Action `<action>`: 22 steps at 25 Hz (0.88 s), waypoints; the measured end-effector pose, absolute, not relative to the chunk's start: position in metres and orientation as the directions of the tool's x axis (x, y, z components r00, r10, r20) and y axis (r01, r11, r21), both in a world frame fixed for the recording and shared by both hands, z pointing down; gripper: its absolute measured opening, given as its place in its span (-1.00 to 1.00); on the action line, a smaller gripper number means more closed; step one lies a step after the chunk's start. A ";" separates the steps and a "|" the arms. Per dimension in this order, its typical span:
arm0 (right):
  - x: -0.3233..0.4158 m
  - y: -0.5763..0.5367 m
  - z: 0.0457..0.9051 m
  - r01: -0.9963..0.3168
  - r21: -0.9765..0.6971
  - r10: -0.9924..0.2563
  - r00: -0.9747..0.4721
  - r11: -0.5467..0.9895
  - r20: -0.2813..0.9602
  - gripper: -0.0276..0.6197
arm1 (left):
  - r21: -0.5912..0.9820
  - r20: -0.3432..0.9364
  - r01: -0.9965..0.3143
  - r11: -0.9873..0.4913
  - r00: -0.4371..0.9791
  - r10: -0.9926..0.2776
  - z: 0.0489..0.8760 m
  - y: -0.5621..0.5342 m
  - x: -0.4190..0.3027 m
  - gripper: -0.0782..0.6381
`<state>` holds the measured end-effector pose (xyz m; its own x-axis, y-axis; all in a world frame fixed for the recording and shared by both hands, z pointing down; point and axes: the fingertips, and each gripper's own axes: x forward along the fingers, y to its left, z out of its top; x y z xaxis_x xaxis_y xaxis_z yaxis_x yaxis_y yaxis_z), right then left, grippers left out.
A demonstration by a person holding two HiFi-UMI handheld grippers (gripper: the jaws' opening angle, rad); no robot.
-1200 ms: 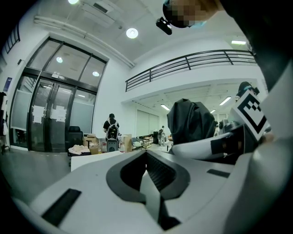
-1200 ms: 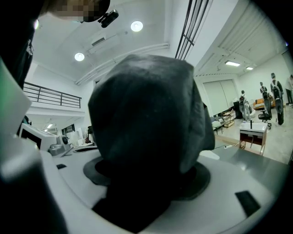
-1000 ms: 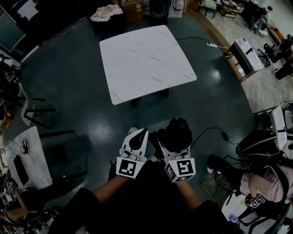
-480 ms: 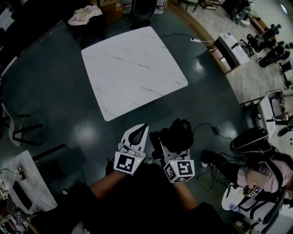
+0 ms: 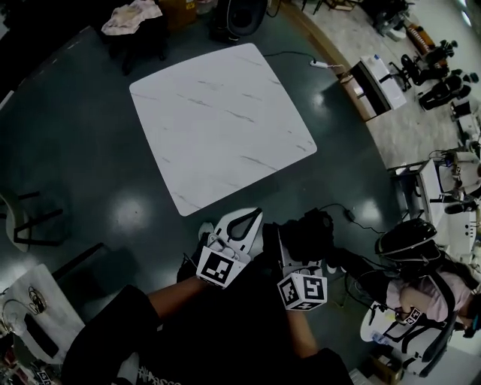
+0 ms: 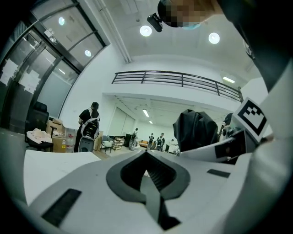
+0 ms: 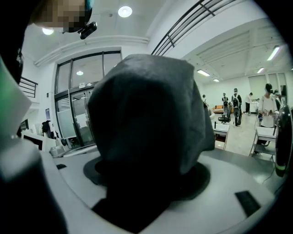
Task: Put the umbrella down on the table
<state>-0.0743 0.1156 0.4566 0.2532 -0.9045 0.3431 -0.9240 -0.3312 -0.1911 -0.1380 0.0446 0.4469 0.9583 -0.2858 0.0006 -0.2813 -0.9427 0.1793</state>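
A folded black umbrella is held upright in my right gripper, whose jaws are shut on it; in the right gripper view the umbrella fills the middle and hides the jaw tips. My left gripper is beside it on the left, jaws shut with nothing between them. The umbrella shows at the right of the left gripper view. The white marble table stands ahead of both grippers, its near corner a short way in front of them, and its top is bare.
Dark floor surrounds the table. A chair stands at the left and a small white table at the lower left. A seated person and a cable are at the right. A cloth lies beyond the table.
The view has moved nearer the table, whose near corner now lies closer to the grippers. Both grippers keep their hold and pose, shifted slightly right and down in the view.
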 end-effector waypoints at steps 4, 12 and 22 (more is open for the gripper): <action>-0.073 0.102 0.454 -0.919 -0.181 -0.898 0.275 -0.350 0.342 0.11 | 0.199 -0.007 -0.247 -0.949 0.967 -0.253 0.453 0.033 -0.130 -0.76; -0.016 0.100 0.468 -0.900 -0.237 -0.900 0.277 -0.366 0.337 0.11 | 0.157 -0.012 -0.291 -0.944 0.955 -0.296 0.453 0.018 -0.080 -0.76; 0.123 0.096 0.463 -0.913 -0.283 -0.938 0.218 -0.293 0.269 0.11 | 0.087 0.046 -0.316 -0.945 0.949 -0.313 0.451 0.033 0.055 -0.76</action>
<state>0.1228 0.0958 0.4629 0.2180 -0.9380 0.2695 -0.9132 -0.2934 -0.2826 0.0551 0.0326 0.4514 0.9488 -0.3126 0.0460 -0.3155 -0.9449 0.0873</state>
